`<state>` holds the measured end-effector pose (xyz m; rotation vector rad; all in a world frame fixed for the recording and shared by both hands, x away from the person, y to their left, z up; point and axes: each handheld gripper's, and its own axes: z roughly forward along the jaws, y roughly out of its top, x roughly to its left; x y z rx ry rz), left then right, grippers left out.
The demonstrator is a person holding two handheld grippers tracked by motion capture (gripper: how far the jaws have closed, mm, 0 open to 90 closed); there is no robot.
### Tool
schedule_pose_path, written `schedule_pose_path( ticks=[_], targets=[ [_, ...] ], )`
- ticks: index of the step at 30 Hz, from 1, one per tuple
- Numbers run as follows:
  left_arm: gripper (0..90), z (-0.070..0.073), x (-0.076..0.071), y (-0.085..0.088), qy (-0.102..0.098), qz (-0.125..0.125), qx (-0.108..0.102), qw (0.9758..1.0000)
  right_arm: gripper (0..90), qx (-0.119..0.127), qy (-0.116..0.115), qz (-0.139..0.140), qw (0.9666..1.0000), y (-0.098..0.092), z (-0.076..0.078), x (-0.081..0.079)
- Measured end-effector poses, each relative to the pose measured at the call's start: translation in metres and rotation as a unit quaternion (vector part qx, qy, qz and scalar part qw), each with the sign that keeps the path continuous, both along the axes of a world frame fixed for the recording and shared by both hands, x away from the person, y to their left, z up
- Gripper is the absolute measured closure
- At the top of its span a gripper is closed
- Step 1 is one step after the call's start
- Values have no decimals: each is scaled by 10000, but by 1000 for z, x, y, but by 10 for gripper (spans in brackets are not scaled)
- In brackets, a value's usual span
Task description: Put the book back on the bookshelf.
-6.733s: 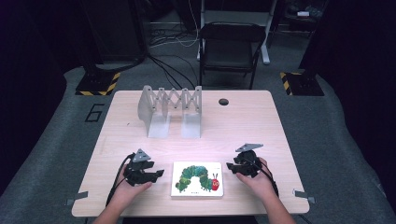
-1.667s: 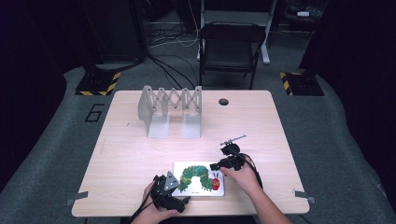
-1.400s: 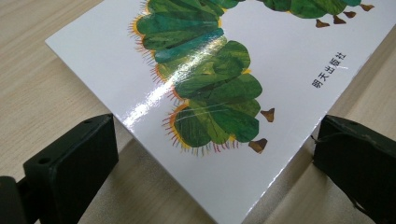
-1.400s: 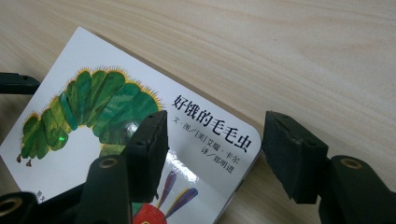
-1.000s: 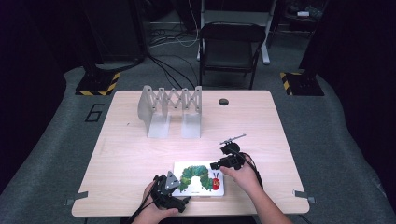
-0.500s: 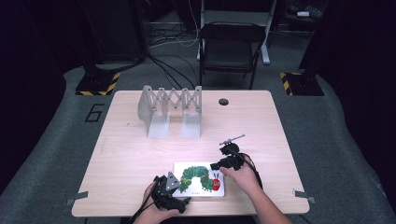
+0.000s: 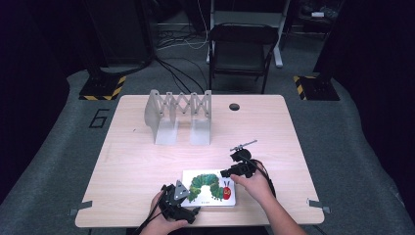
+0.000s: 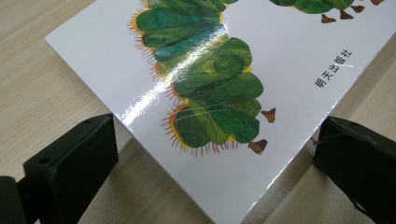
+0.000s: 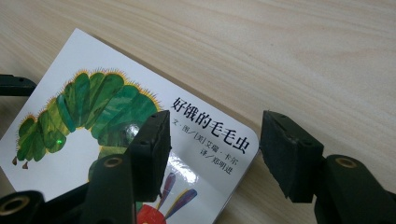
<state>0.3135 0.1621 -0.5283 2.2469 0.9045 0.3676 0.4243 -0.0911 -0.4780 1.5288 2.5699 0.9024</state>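
One glossy white caterpillar book (image 7: pixel 209 188)

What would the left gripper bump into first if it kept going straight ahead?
Most likely the picture book: the left gripper has its open jaws on either side of the book's near corner, with the cover directly ahead. How close it is remains unclear.

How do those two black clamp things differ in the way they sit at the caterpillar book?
The left hand-held gripper straddles the near left corner of the book, one jaw on each side. The right hand-held gripper is at the far right corner, one jaw over the cover and one beyond the edge. Both stand open, gripping nothing.
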Motion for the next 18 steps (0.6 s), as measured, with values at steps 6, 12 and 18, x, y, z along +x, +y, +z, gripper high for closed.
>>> schedule_pose_path(
  ticks=[6,12,18],
  targets=[
    [0,0,0,0,-13,16,27,10000,430,77,-33,-4,10000,-2,1,0],
    [0,1,-1,-1,40,-31,49,10000,430,189,-6,-32,9998,-3,4,0],
    [0,5,3,-2,229,-73,212,9995,431,169,-70,-9,9998,-3,6,0]
  ],
)
